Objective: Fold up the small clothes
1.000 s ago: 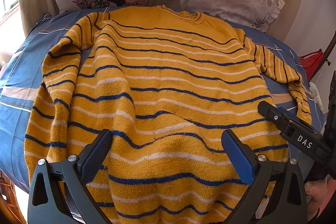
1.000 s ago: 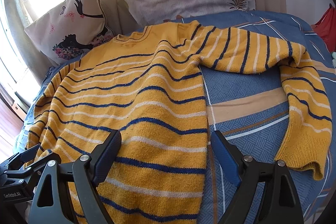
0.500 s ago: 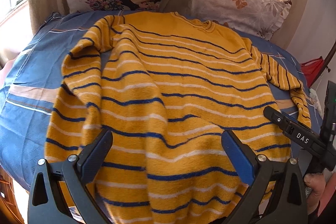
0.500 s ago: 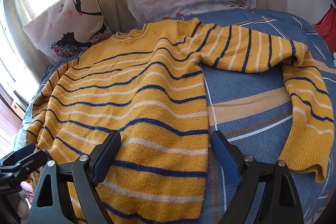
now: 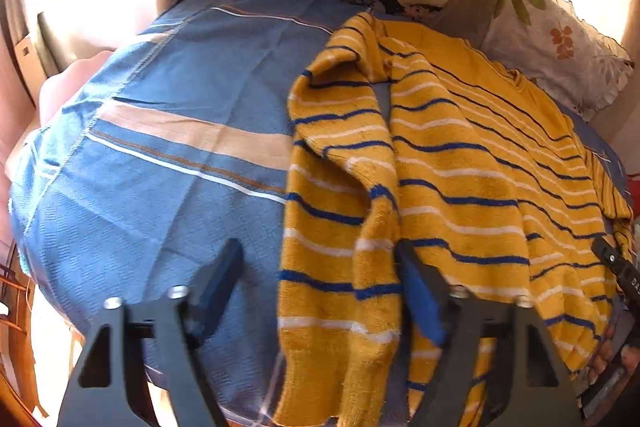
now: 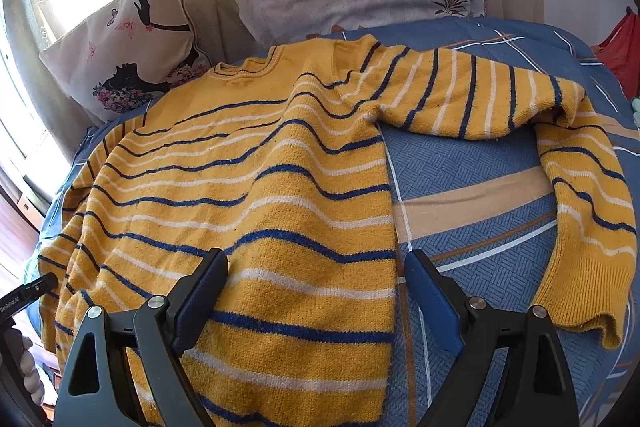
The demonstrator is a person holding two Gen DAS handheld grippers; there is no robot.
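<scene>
Sweater [image 5: 460,163] lies flat on the bed [image 5: 160,155], where the left tongs [image 5: 320,283] have slid from its hem to the left sleeve and are closing round it for the fold, while the right tongs [image 6: 316,291] hang open.

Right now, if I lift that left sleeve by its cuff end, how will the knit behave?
Probably floppy: the sleeve already lies in soft folds beside the sweater body. The fuzzy knit should resist slipping between the left gripper pads, whose jaws are closing around it. It may drag the body along across the blue bedspread.
</scene>
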